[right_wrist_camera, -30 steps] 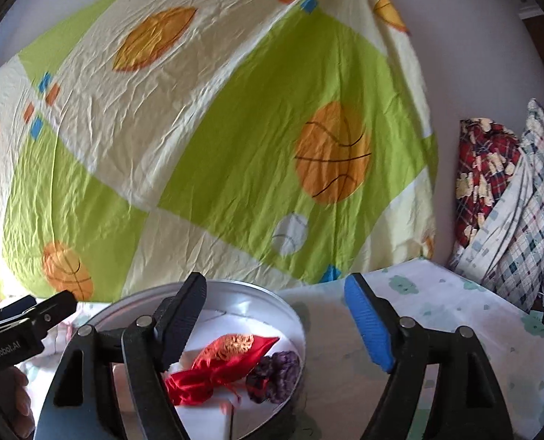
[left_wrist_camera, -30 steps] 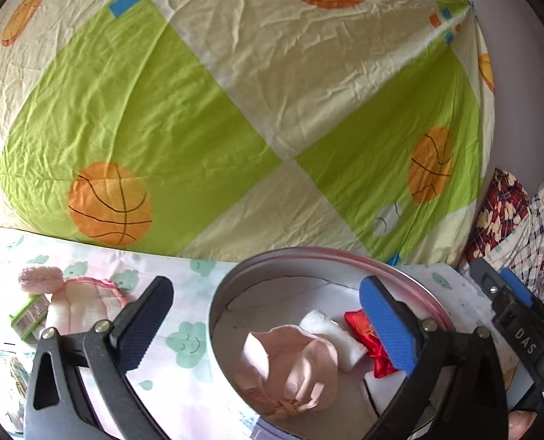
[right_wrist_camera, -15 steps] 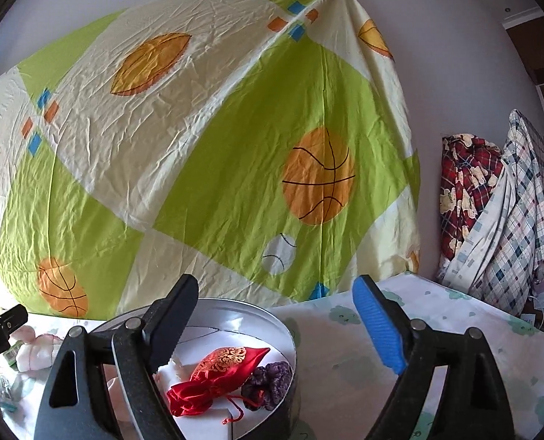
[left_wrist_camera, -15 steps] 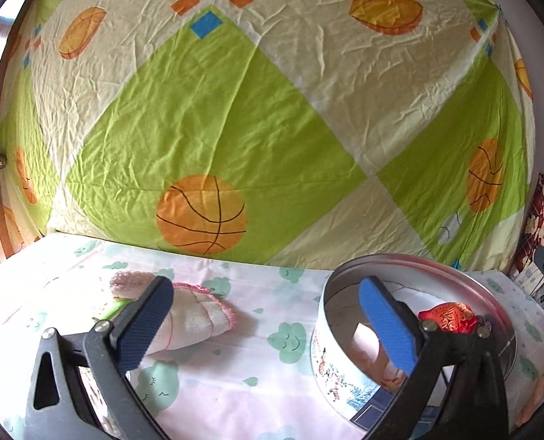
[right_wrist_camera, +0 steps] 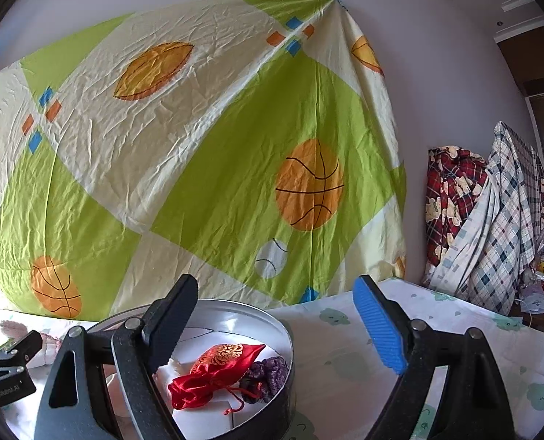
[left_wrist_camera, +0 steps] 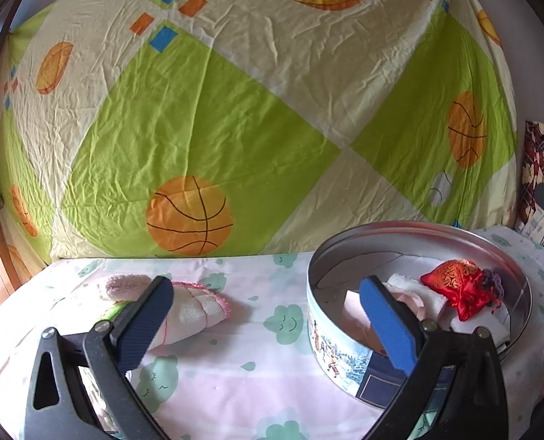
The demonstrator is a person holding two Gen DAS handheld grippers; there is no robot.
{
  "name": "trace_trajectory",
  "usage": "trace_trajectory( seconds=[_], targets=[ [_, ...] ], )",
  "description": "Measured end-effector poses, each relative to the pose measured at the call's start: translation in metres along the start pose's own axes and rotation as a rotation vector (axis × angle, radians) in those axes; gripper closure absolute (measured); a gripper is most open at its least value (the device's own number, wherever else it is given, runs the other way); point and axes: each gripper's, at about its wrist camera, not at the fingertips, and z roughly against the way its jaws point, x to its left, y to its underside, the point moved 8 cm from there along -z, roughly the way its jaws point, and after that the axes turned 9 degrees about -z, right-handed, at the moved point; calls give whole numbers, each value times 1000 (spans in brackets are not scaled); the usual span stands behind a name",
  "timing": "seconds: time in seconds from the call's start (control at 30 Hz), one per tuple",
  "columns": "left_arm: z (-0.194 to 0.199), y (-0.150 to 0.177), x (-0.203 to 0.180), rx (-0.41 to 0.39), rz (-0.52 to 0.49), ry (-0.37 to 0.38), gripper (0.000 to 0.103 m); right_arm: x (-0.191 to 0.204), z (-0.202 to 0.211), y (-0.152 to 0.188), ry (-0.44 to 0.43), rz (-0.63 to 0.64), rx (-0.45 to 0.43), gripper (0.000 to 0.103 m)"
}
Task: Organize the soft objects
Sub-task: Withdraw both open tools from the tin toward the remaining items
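Observation:
A round metal tin (left_wrist_camera: 345, 344) stands on the cloth-covered table. It holds a red embroidered pouch (left_wrist_camera: 455, 286), a purple knitted piece (right_wrist_camera: 268, 370), a white cloth (left_wrist_camera: 415, 289) and a pale pink cloth (left_wrist_camera: 356, 311). A white towel with pink edging (left_wrist_camera: 195, 308) and a pink fuzzy roll (left_wrist_camera: 121, 286) lie on the table left of the tin. My left gripper (left_wrist_camera: 268, 319) is open and empty, between the towel and the tin. My right gripper (right_wrist_camera: 275, 326) is open and empty, above the tin's right rim (right_wrist_camera: 288, 333).
A sheet printed with green squares and basketballs (left_wrist_camera: 235, 110) hangs behind the table. Plaid clothes (right_wrist_camera: 492, 227) hang at the far right. A green packet (left_wrist_camera: 116, 310) lies by the towel. The table's cloth (left_wrist_camera: 253, 377) has small green cloud prints.
My left gripper has swung left and pulled back from over the tin toward the towel. My right gripper has risen slightly. Both stayed open.

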Motion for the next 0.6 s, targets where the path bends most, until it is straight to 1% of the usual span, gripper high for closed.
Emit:
trace_trajectory(
  seconds=[0.13, 0.27, 0.6],
  targets=[
    [7, -1, 0, -16, -4, 13, 0, 6, 5, 4, -4, 7, 12, 15],
    [10, 2, 2, -5, 7, 32, 0, 10, 13, 8, -11, 3, 23, 15],
    [19, 10, 13, 10, 13, 53, 0, 15, 30, 10, 3, -14, 8, 15]
  ],
)
